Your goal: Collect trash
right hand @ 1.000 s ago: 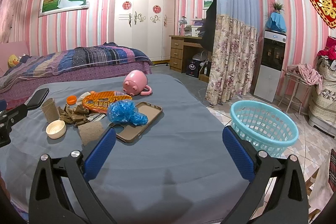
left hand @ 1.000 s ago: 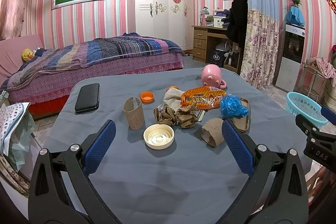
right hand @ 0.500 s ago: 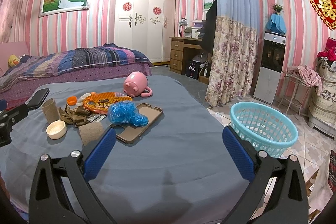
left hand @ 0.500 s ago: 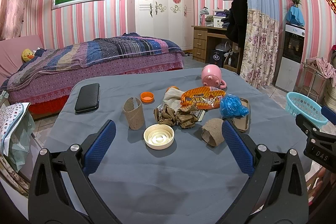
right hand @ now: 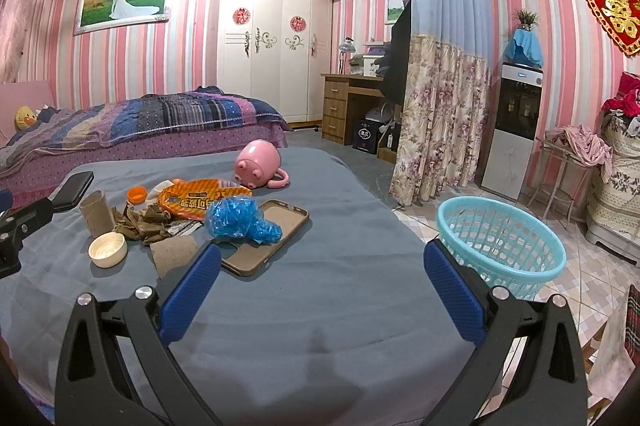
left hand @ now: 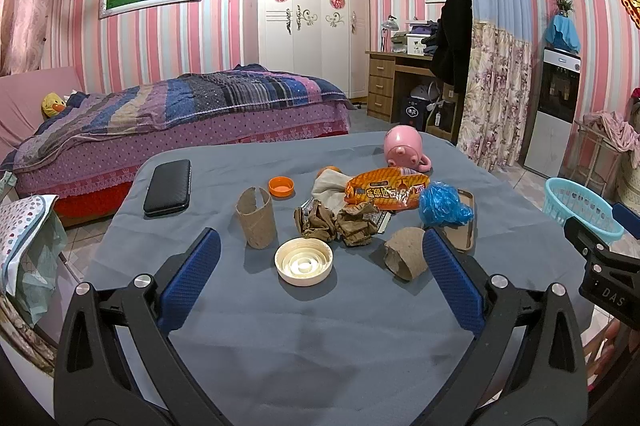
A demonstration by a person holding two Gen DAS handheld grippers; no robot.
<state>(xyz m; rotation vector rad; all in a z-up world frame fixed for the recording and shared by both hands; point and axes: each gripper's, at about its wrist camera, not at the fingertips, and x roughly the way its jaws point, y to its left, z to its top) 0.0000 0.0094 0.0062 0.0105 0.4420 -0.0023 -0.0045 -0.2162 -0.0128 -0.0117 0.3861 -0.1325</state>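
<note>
Left gripper (left hand: 320, 246): your jaws are spread wide and hold nothing; they hover above the near part of the bench, with the white lid seen between them.
Right gripper (right hand: 322, 254): your jaws are wide apart here too, empty, above the bench's right side.
Bench (left hand: 320, 338): covered with a grey-blue cloth; the litter sits in a cluster toward its middle.
White lid (left hand: 303, 261): lies open side up, nearest your left gripper.
Cardboard tube (left hand: 256, 218): stands upright just left of the lid, its top edge torn.
Torn cardboard piece (left hand: 405, 253): lies on its side right of the lid, close to your left gripper's right finger.
Crumpled brown paper (left hand: 336, 222): bunched behind the lid.
Orange snack wrapper (left hand: 386, 188): lies behind the brown paper, partly over a pale cloth.
Blue plastic wad (right hand: 242, 220): rests on the brown phone case (right hand: 280, 222).
Orange cap (left hand: 281, 185): sits apart, behind the tube.
Pink mug (right hand: 258, 166): tipped on its side at the far end.
Black case (left hand: 168, 186): flat at the bench's left edge.
Basket (right hand: 500, 242): turquoise, on the floor just right of the bench.
</note>
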